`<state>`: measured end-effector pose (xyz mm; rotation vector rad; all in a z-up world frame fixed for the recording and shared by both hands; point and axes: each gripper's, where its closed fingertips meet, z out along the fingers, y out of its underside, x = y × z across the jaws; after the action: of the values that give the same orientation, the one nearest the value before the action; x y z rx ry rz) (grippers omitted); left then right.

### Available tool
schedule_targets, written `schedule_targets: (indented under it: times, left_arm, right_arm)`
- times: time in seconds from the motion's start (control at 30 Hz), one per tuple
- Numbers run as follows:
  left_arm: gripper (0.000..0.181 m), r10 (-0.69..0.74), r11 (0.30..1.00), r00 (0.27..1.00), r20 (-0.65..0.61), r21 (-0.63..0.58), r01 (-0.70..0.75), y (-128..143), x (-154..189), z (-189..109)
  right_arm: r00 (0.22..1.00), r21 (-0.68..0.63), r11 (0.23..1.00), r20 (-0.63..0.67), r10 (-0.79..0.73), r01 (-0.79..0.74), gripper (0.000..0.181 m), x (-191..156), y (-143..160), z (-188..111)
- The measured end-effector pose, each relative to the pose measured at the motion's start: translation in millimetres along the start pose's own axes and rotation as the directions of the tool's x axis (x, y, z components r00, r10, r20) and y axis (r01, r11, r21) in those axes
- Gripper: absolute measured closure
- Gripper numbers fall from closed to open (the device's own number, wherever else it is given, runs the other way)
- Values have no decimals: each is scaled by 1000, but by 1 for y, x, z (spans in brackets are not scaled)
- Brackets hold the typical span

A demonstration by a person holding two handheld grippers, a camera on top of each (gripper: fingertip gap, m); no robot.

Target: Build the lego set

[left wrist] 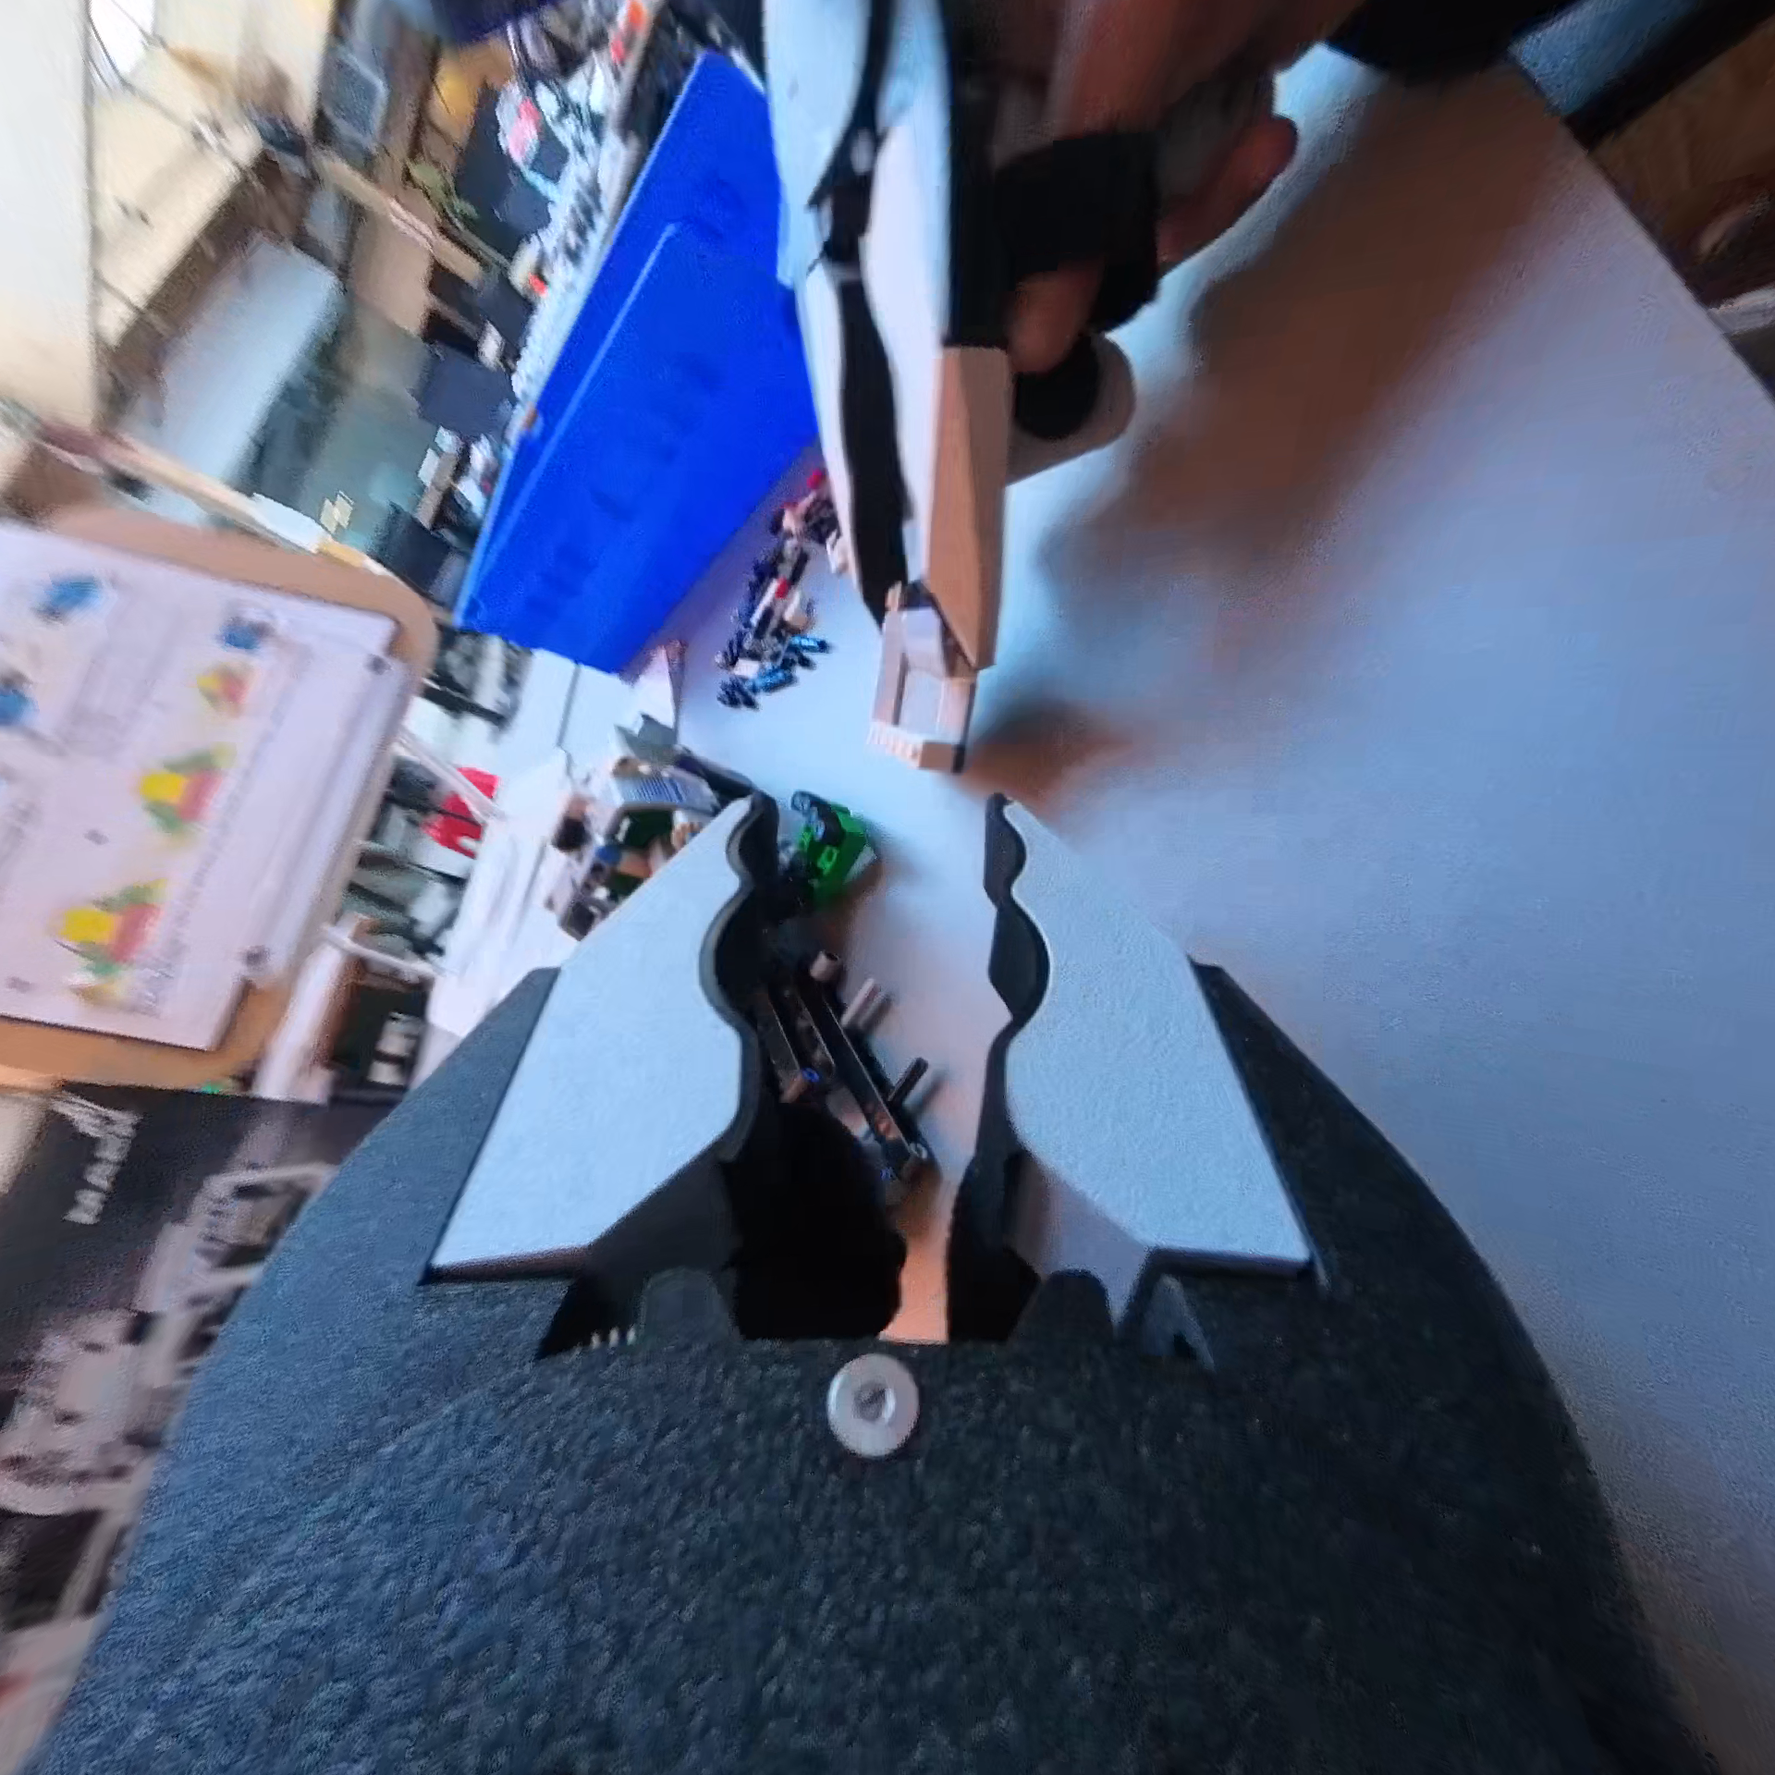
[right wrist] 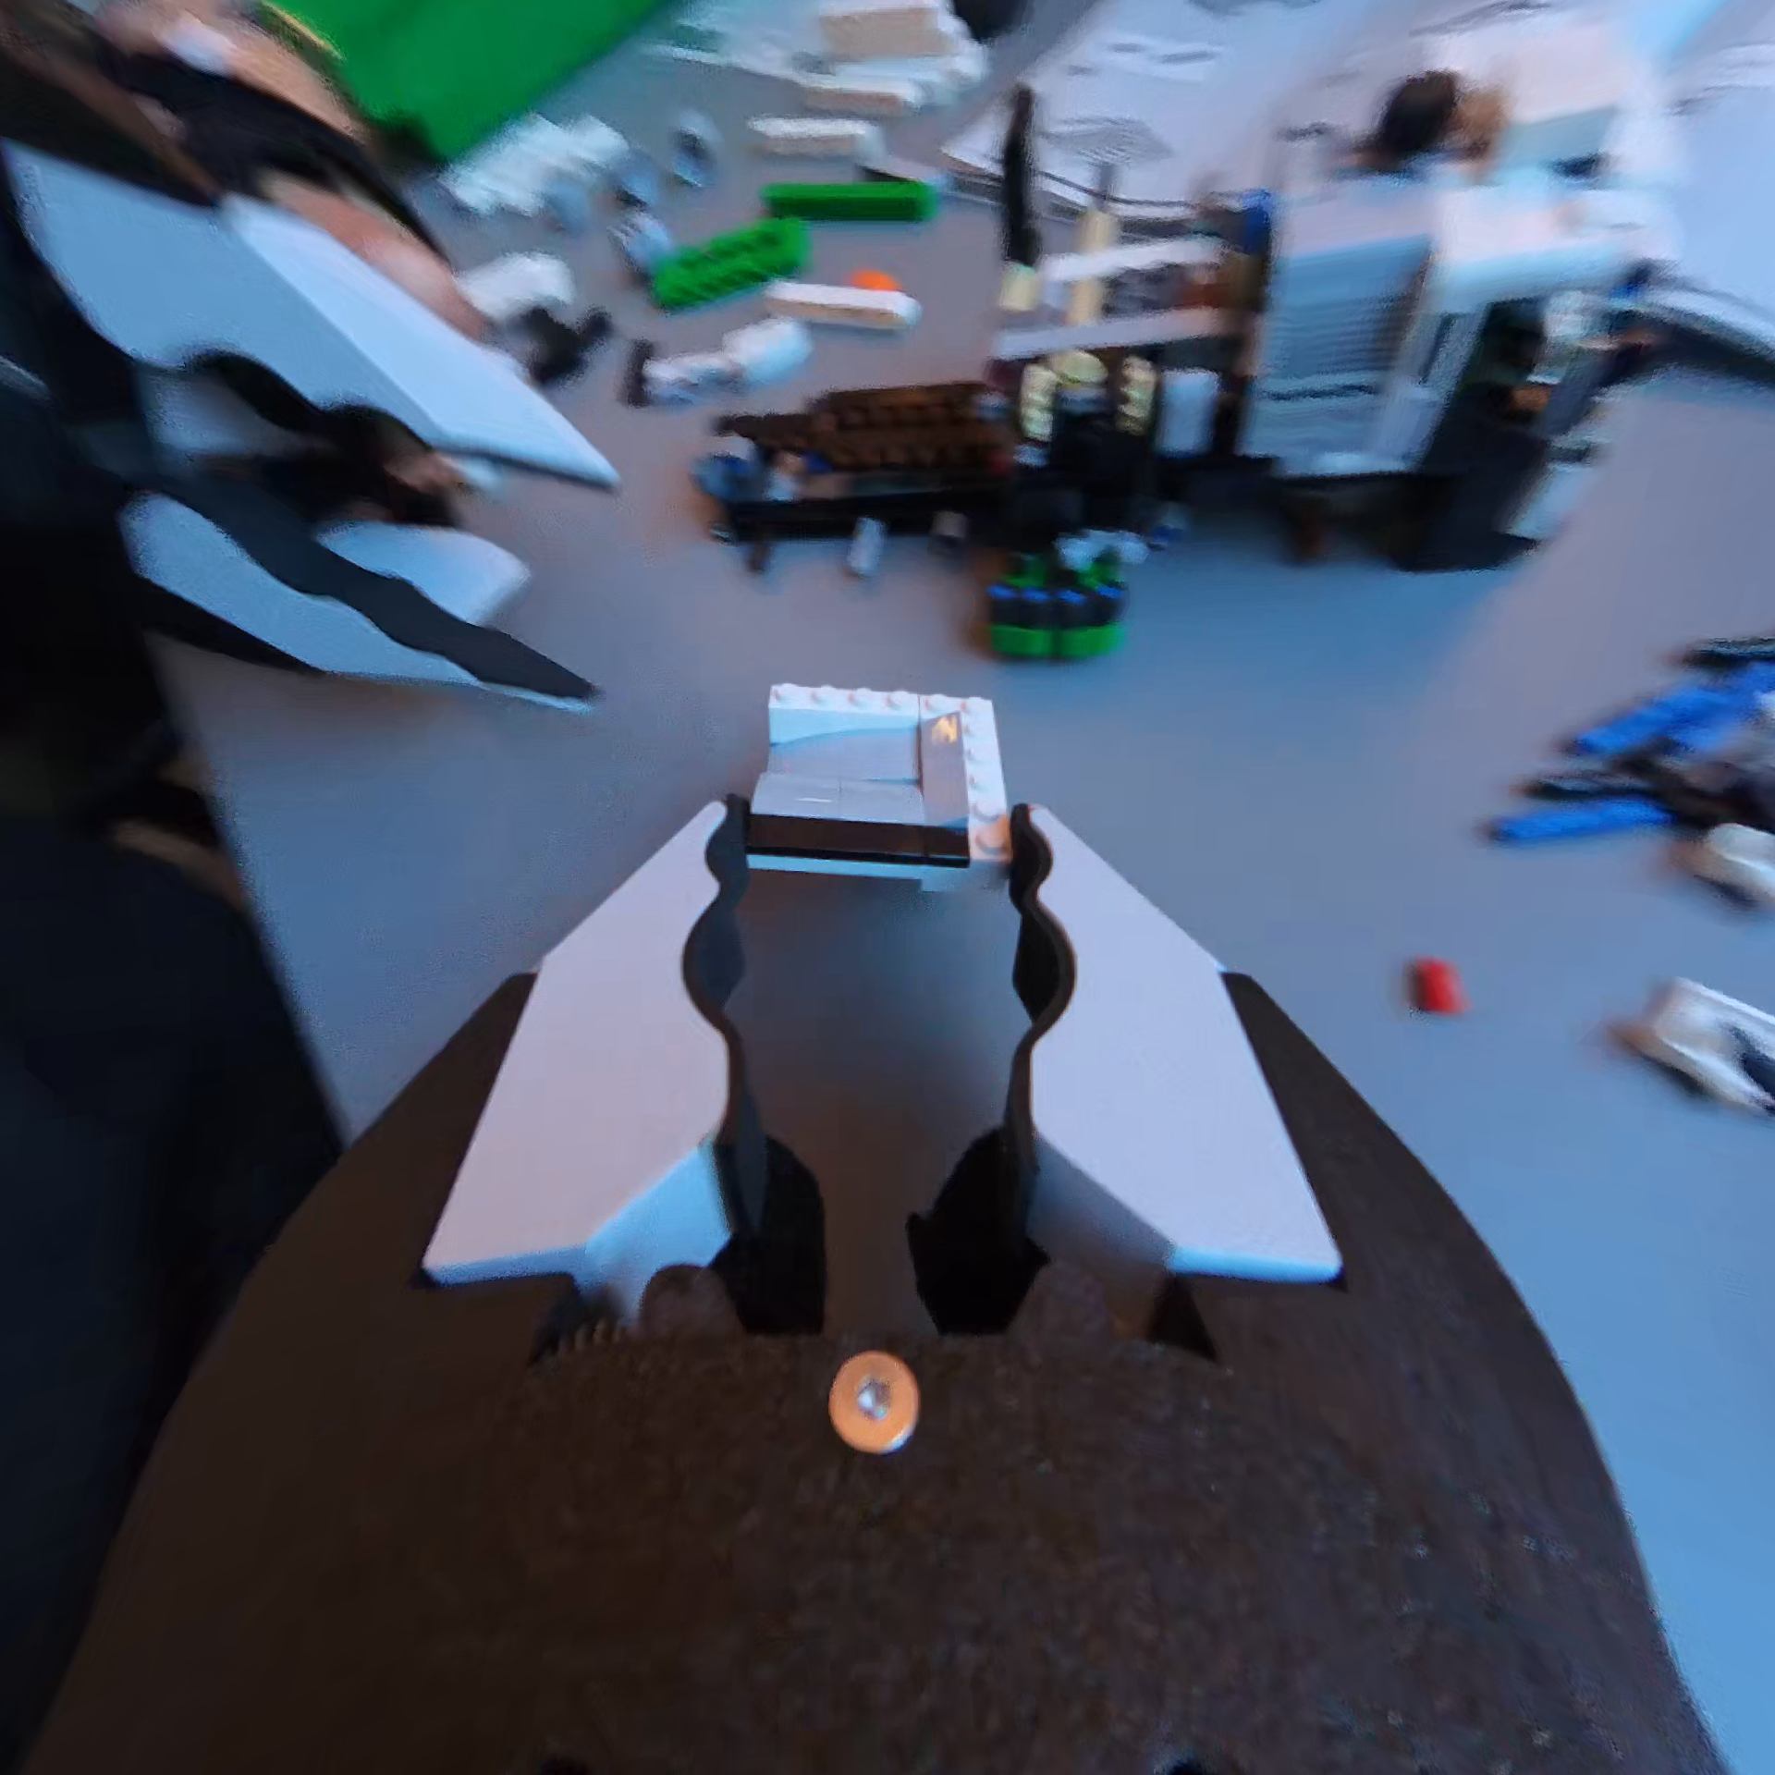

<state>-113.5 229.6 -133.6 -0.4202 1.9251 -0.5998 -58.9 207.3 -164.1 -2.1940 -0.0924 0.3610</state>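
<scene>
My right gripper (right wrist: 879,824) is shut on a white lego assembly (right wrist: 884,768) with studs along its edges and a black layer below; its tips press both sides of the near edge. The left wrist view shows this assembly (left wrist: 922,692) resting on the table under that gripper's fingers (left wrist: 960,499). My left gripper (left wrist: 879,821) is open and empty, low over the table. Black lego beams with pins (left wrist: 836,1047) and a green and black piece (left wrist: 828,845) lie between its fingers. The left gripper (right wrist: 538,567) also shows open at the left of the right wrist view.
Grey table (right wrist: 1249,864) with loose parts: green bricks (right wrist: 730,259), a dark brown and black build (right wrist: 864,451), a white and grey build (right wrist: 1345,336), blue pins (right wrist: 1633,749), a red piece (right wrist: 1436,984). A blue bin (left wrist: 653,384) and an instruction sheet (left wrist: 173,768) stand beyond.
</scene>
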Motion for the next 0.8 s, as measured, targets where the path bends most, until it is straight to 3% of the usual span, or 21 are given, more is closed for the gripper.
schedule_targets:
  times: [0.1, 0.2, 0.3, 0.47, 0.8]
  left_arm:
    - [143, -197, 980, 979, -48, -25, 196, 8, -10, 1]
    - [144, -382, 924, 920, -92, -28, 381, 14, -19, 3]
    - [145, -472, 881, 877, -92, -16, 473, 21, -31, 3]
    - [145, -511, 859, 856, -76, -39, 510, 31, -38, 5]
    - [147, -533, 846, 843, -76, -61, 529, 24, -39, 13]
  right_arm:
    - [981, -69, 994, -167, -95, 85, 127, 20, 7, -5]
    - [959, -72, 988, -239, -153, 140, 127, 27, 3, -4]
    - [941, -77, 982, -280, -188, 173, 127, 31, 3, -2]
    - [956, -79, 985, -241, -169, 154, 127, 28, 10, 6]
    - [971, -121, 985, -189, -144, 123, 125, 27, 17, 10]
